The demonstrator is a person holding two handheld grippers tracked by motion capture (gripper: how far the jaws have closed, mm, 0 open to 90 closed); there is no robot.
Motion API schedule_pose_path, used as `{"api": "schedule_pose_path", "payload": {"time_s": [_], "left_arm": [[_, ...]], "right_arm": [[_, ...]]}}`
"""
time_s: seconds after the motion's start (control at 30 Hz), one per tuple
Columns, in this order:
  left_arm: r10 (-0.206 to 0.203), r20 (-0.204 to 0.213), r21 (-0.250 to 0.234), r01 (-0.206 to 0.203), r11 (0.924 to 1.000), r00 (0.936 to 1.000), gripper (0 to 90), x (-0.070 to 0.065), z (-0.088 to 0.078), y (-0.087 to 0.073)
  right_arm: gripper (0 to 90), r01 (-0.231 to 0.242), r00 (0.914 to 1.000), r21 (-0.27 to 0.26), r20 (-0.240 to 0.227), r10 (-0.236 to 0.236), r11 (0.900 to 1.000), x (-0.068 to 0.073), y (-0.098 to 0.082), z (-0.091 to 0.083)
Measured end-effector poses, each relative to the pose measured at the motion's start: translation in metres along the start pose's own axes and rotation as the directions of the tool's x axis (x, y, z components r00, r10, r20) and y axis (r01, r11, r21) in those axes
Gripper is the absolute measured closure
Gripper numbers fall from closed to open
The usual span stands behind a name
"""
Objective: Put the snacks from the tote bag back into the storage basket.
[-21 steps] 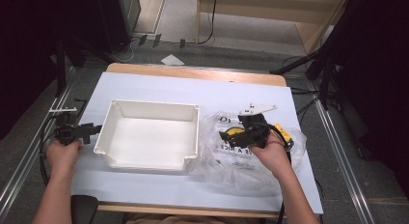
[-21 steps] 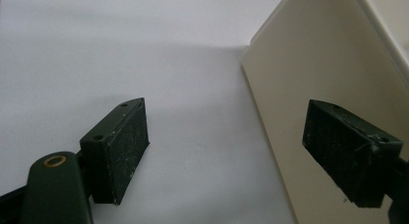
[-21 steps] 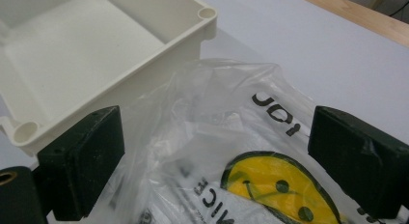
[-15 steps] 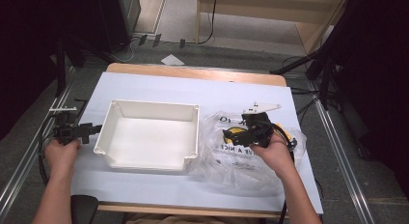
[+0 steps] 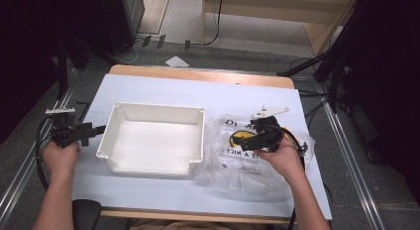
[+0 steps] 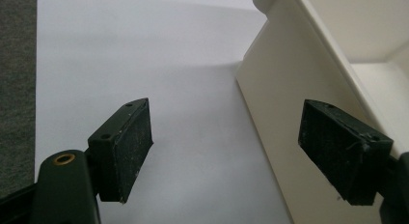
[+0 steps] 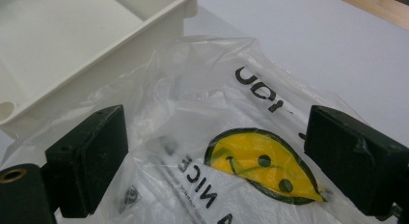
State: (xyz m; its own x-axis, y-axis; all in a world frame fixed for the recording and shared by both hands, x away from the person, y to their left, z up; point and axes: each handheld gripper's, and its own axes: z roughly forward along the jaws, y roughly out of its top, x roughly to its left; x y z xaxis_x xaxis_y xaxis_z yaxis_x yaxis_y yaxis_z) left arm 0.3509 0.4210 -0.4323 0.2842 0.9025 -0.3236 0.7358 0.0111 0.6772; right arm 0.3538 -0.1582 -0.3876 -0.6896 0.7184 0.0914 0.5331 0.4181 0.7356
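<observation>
Near edge of the tabletop (image 5: 148, 195): both forearms come in. Right tool (image 5: 253, 141) hovers over the clear plastic bag (image 5: 237, 160), jaws spread wide, nothing between them; in the right gripper view the jaws straddle the bag's yellow smiley print (image 7: 260, 163) and black lettering. Bag lies crumpled and flat at the right half of the tabletop, its left side touching the tray wall. Left tool (image 5: 96, 131) sits at the left edge, released too, jaws apart, one jaw close against the outer left wall of the white tray (image 5: 111, 136); left gripper view shows that wall (image 6: 289, 113) running between the jaws' line of sight, no contact confirmed. Tray is empty, middle-left of tabletop.

Likely step: pick up the bag, maybe into the tray. To do it well: lower the right tool onto a raised fold, not flat film, pinch one bunched ridge, close fully since film slips. Left tool probably should brace the tray so it doesn't slide. Far edge: bare wood strip (image 5: 198, 74), nothing there.
</observation>
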Motion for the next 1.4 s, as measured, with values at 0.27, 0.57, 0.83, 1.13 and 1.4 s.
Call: {"api": "schedule_pose_path", "payload": {"time_s": [0.27, 0.57, 0.83, 1.13, 1.4], "left_arm": [[0.006, -0.007, 0.001, -0.006, 1.0000, 1.0000, 20.6, 0.000, -0.001, 0.001], [0.011, -0.015, 0.001, -0.011, 0.9999, 0.9998, 21.2, 0.000, -0.001, 0.000], [0.008, -0.012, 0.002, -0.008, 1.0000, 0.9999, 21.2, 0.000, -0.001, 0.001], [0.004, -0.010, 0.003, -0.004, 1.0000, 0.9999, 21.3, 0.000, -0.001, 0.001], [0.000, -0.012, 0.005, 0.000, 1.0000, 0.9999, 21.3, 0.001, 0.000, 0.001]], "right_arm": [[13.7, 0.003, 1.0000, 0.002, 0.005, -0.003, 1.000, -0.006, 0.000, -0.009], [15.6, -0.015, 0.9988, 0.007, 0.047, 0.015, 1.000, -0.016, 0.002, -0.031], [25.6, -0.020, 0.9982, 0.019, 0.057, 0.019, 1.000, -0.023, 0.001, -0.044], [35.3, -0.064, 0.9944, 0.047, 0.087, 0.060, 0.997, -0.041, -0.002, -0.066], [34.6, -0.102, 0.9881, 0.065, 0.122, 0.093, 0.993, -0.054, -0.010, -0.077]]}}
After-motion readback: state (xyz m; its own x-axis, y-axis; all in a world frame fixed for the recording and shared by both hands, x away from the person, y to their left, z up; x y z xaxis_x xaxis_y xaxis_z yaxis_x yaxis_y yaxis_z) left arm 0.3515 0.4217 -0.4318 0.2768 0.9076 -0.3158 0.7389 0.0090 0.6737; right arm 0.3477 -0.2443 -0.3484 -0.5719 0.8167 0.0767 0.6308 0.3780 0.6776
